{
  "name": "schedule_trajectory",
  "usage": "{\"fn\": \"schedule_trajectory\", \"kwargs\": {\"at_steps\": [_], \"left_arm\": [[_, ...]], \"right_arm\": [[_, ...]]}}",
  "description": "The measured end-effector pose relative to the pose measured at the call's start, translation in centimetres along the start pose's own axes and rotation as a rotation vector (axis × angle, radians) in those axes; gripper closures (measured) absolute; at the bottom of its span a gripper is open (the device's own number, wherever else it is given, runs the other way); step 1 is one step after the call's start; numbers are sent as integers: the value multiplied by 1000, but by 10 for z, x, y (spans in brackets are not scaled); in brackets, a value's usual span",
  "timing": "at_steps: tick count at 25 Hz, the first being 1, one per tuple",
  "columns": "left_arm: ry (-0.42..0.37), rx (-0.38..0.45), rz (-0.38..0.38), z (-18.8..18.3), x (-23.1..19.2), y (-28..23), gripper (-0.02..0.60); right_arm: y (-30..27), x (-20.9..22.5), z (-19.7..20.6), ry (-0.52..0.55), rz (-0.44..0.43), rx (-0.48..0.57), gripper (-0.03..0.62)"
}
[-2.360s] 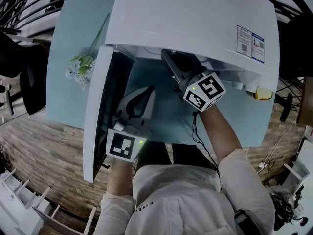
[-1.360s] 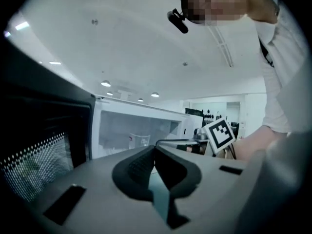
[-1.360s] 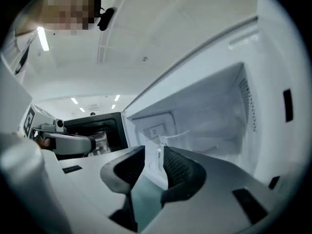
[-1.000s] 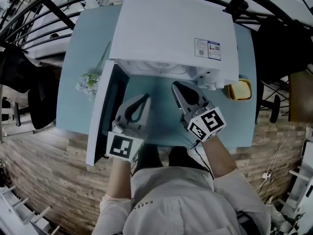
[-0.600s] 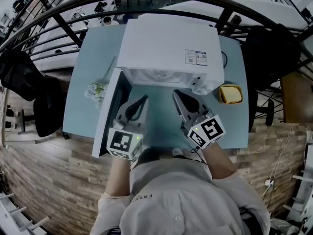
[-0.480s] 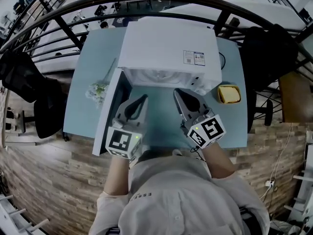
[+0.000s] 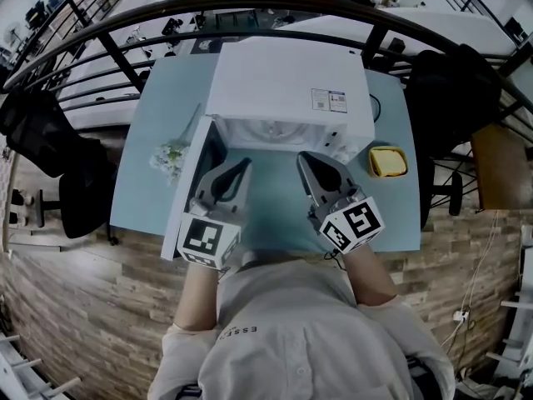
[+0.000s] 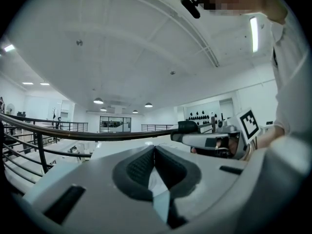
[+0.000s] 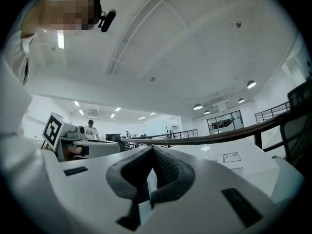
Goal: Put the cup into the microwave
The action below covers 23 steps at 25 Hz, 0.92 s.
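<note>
The white microwave (image 7: 287,90) stands on the blue table (image 7: 158,107) with its door (image 7: 190,188) swung open to the left. Its cavity (image 7: 275,132) shows only as a pale strip, and no cup is visible in any view. My left gripper (image 7: 242,164) hovers in front of the opening beside the door, jaws shut and empty (image 8: 155,148). My right gripper (image 7: 304,157) is level with it on the right, also shut on nothing (image 9: 152,150). Each gripper view looks over the microwave's top and catches the other gripper at its side.
A small bunch of flowers (image 7: 171,155) lies on the table left of the door. A yellow container (image 7: 387,162) sits right of the microwave. Black chairs stand at the left (image 7: 42,140) and right (image 7: 450,90) of the table; a dark railing (image 7: 250,2) curves behind it.
The right gripper has come out of the microwave cavity. Both grippers have drawn back from the opening and risen, and the head view now takes in the whole table.
</note>
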<state>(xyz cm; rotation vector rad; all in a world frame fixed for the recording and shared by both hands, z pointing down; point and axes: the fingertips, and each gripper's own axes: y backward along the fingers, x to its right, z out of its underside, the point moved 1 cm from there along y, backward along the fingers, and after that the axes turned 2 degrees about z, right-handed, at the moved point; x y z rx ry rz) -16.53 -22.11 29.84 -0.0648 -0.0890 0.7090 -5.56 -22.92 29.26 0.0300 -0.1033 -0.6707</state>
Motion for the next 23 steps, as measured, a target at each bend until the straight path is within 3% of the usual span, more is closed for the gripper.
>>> {"fn": "schedule_trajectory", "kwargs": {"at_steps": [23], "left_arm": [[-4, -37, -36, 4, -15, -4, 578]], "right_arm": [[-18, 4, 7, -3, 30, -47, 579]]}}
